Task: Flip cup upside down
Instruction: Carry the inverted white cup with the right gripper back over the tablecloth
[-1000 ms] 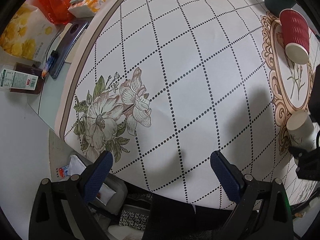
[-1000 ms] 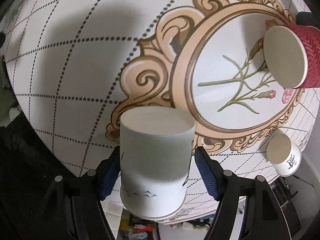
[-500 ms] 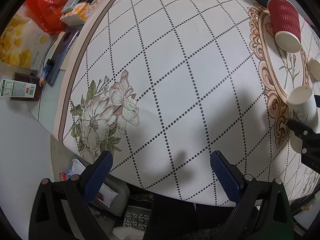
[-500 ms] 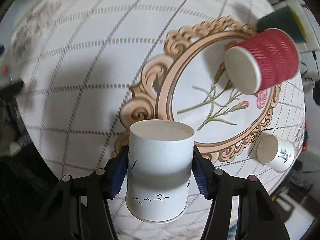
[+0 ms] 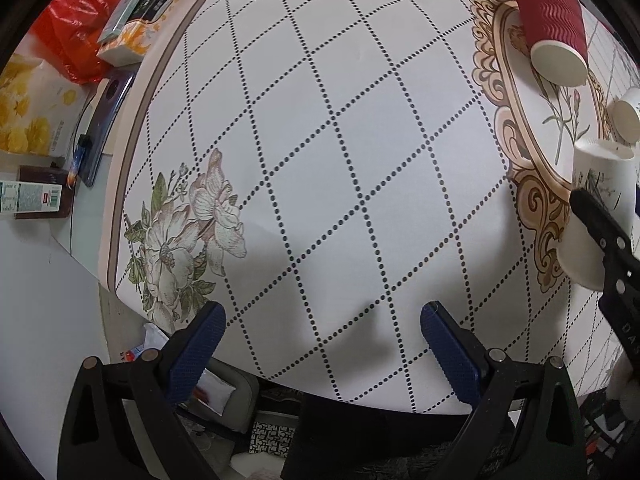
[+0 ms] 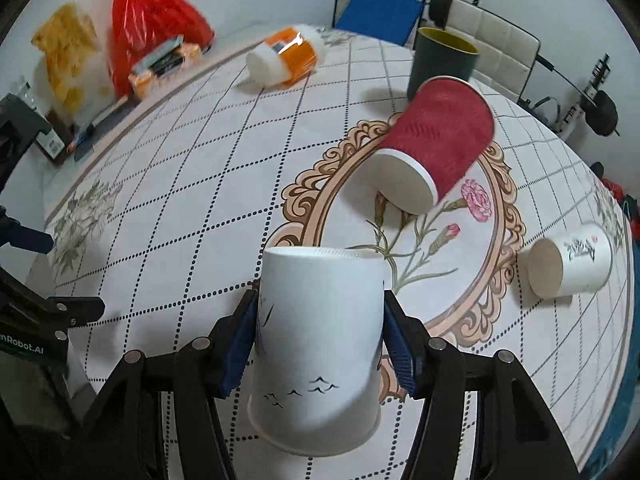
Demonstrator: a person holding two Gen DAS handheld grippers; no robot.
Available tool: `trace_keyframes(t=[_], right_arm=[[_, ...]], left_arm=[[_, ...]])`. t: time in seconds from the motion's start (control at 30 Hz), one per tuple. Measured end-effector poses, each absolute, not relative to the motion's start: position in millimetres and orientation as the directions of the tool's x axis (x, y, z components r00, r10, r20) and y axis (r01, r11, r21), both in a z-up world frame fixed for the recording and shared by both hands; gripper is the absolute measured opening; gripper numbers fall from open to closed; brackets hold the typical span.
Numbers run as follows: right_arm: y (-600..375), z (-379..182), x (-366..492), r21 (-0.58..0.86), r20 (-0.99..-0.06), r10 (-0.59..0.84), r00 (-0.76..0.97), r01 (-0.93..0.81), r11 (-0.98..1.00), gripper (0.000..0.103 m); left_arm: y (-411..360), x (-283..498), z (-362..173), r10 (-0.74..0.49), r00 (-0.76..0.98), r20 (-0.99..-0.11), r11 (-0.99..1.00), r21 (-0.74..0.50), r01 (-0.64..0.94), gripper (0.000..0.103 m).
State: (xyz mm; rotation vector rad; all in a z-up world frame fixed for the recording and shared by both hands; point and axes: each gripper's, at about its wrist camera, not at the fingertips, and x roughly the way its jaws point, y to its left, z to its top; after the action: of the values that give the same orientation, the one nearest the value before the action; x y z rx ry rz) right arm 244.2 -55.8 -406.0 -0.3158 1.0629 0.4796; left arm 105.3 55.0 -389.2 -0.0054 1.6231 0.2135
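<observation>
My right gripper (image 6: pixel 320 344) is shut on a white paper cup (image 6: pixel 320 344) with small bird drawings, held base-up and rim-down over the table's near edge. The same white cup (image 5: pixel 596 200) shows at the right of the left wrist view, with the right gripper's black arm across it. My left gripper (image 5: pixel 320 344) is open and empty, low over the patterned tablecloth (image 5: pixel 340 140) near its front edge.
A red ribbed cup (image 6: pixel 436 156) lies on its side on the oval flower motif. A small white cup (image 6: pixel 568 266) lies on its side at the right. A dark green cup (image 6: pixel 442 64) stands upright at the back. An orange-white tub (image 6: pixel 284 60), a red bag (image 6: pixel 156 24) and boxes sit at the back left.
The right gripper has tilted up with the white cup, so the view now takes in the far table and room. The left gripper has shifted slightly; the cup appears larger at its right.
</observation>
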Motion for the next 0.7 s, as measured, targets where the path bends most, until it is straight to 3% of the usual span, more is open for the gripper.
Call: trace_keyframes(t=[0.43,0.53,0.63,0.7], right_arm=[[-94.4,-416.8,226.3,-0.002,-0.918,0.178,0.354,-0.453,0.891,0.062],[-102.7,-409.2,233.0,0.080,-0.923,0.224,0.312,-0.414,0.907,0.062],[-104.9,-418.5,246.1,0.096,-0.974,0.164,0.159,-0.365,0.926,0.062],[-117.1,-421.6,254.4,0.235,-0.967,0.253,0.038,-0.252,0.939,0.062]], left_arm=[[31.2,113.5,-388.6,0.139,-0.070,-0.988,0.984,0.146,-0.105,0.100],[28.7,114.5,-388.2,0.142,-0.069,-0.988,0.984,0.148,-0.097,0.100],[26.4,116.2,-386.4,0.137,-0.065,-0.988,0.985,0.143,-0.096,0.100],[24.5,117.4,-385.0,0.139,-0.061,-0.988,0.985,0.145,-0.094,0.100]])
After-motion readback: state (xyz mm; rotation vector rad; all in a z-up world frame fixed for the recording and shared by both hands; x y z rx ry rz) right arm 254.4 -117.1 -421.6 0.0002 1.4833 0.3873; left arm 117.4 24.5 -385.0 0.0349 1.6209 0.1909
